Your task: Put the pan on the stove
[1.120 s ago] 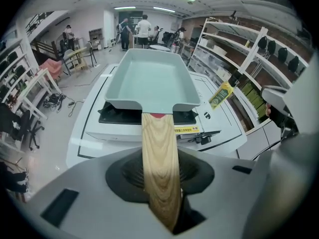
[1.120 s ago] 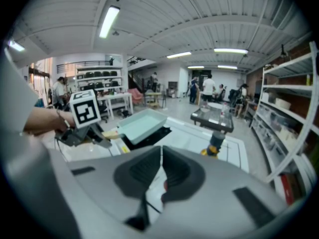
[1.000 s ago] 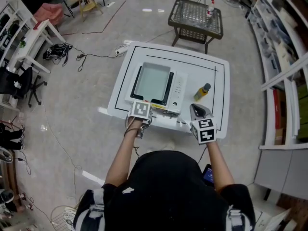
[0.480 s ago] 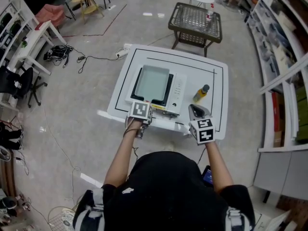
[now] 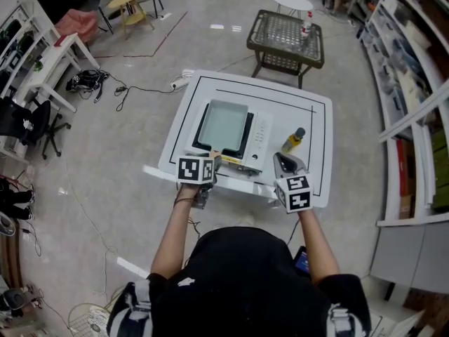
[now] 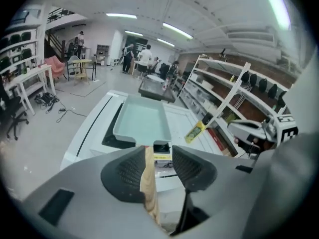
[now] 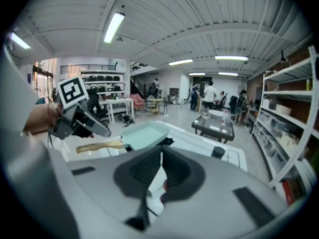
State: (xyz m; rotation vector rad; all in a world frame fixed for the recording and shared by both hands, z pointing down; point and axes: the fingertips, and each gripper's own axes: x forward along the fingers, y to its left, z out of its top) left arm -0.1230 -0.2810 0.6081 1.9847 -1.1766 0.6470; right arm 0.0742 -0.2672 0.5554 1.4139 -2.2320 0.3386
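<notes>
One pale mint-green rectangular pan (image 5: 223,123) sits on the white, black-topped stove (image 5: 261,133) at the centre of the head view, its wooden handle (image 6: 148,178) pointing toward the person. The left gripper (image 6: 159,152) has just been opening its jaws; they stand spread, with the handle lying between them along the left pad. The right gripper (image 7: 160,154), lower right, keeps its jaws pressed together on nothing. A yellow bottle (image 5: 295,137) stands beside the stove on the white table (image 5: 316,167).
</notes>
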